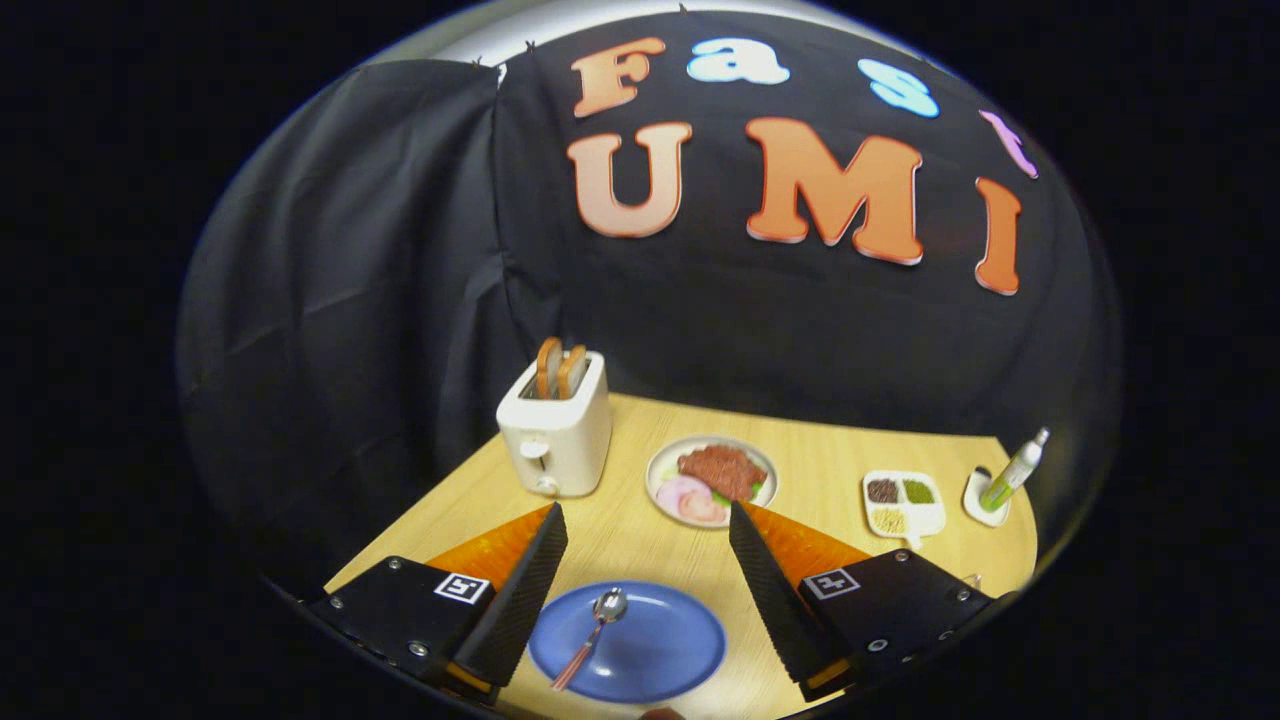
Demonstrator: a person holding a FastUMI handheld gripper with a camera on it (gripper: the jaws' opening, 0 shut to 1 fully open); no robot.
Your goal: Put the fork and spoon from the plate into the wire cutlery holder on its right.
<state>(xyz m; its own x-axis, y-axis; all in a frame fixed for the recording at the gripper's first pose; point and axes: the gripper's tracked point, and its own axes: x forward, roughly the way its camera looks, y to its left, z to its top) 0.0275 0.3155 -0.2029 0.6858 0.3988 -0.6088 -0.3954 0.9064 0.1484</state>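
A blue plate [670, 650] lies on the wooden table between and below my two fingers. On it rests a spoon [592, 634] with a shiny bowl and a pinkish handle that points toward me. My gripper [647, 520] hovers above the plate, open wide, with nothing between its fingers. Just past the right finger, a thin bit of wire [972, 578] peeks out; I cannot tell if it belongs to the cutlery holder.
A cream toaster [556, 430] with two slices stands at the back left. Beyond the fingers sit a plate of food [711, 480], a small divided dish [902, 502] and a green bottle on a white stand [1008, 478]. The table's right edge is near.
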